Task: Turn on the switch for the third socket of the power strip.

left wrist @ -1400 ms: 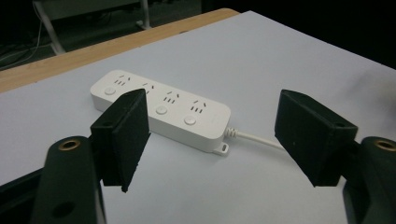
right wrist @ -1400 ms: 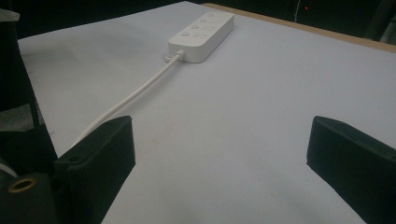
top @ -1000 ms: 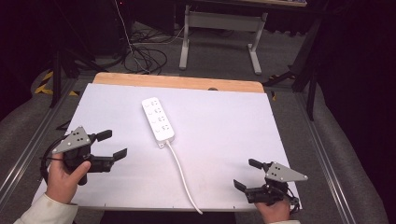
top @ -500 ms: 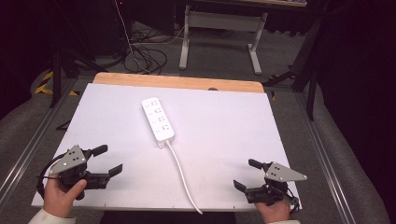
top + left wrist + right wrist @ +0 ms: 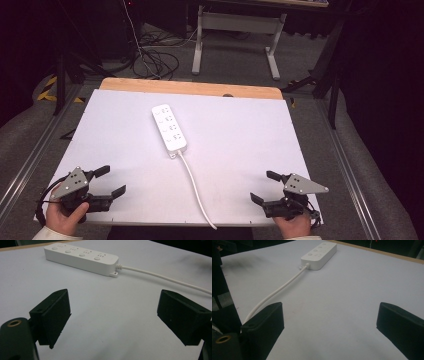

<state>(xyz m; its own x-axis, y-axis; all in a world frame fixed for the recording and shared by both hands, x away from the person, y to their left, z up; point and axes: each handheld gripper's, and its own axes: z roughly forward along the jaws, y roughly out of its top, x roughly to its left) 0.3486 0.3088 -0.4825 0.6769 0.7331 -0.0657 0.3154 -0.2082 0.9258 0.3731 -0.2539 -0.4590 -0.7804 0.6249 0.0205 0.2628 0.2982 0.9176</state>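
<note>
— So where does the power strip (image 5: 169,128) lie from each tool?

— It rests flat on the white surface (image 5: 240,130), up the middle, well apart from both. Its long axis runs away from the person, tilted slightly leftward at the far end, and its cord (image 5: 195,187) trails back to the near edge.

— Which tool is nearer?

— The left tool (image 5: 106,181), by a small margin; the right tool (image 5: 265,187) sits near the opposite corner. Both are released, jaws wide, holding nothing.
</note>
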